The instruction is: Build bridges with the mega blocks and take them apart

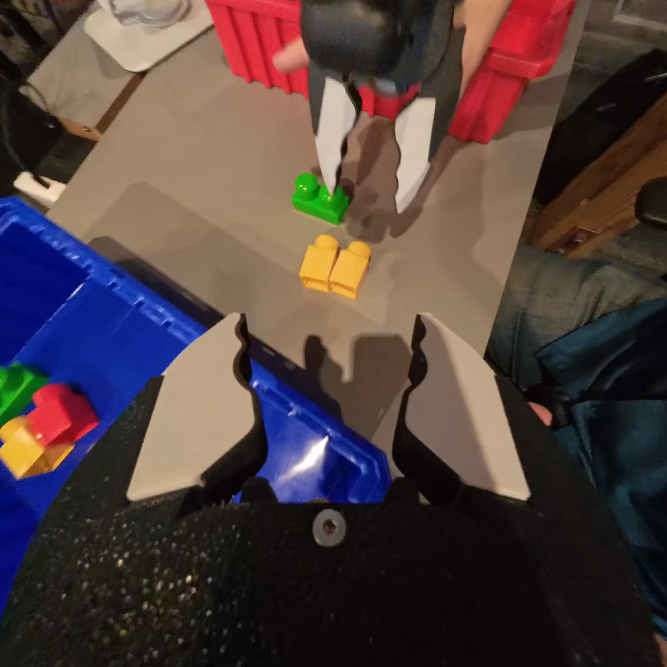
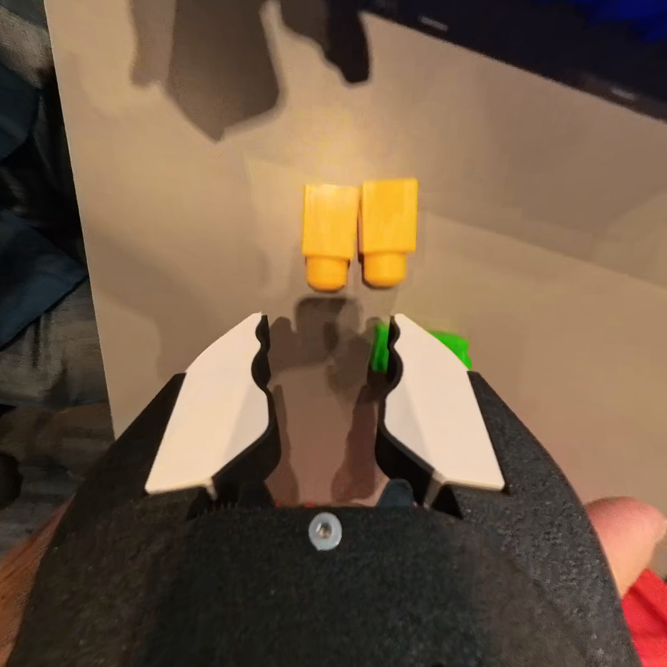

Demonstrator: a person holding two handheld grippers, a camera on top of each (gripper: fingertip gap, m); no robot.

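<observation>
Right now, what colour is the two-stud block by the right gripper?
Green, clearest in the left wrist view.

You're working in warm, dim indoor light from above: several overlapping shadows fall on the worktop (image 1: pixel 223 202). Motion blur softens both views, wide-angle bending warps the edges, and glare streaks the blue bin (image 1: pixel 314 458).

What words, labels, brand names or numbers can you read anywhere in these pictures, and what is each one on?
There is no readable text in either view.
The green block, the two yellow blocks, the blue bin, the red bin, the grey table and both grippers, left and right, show no legible writing.
If the bins carry moulded marks, they are too blurred to read.
</observation>
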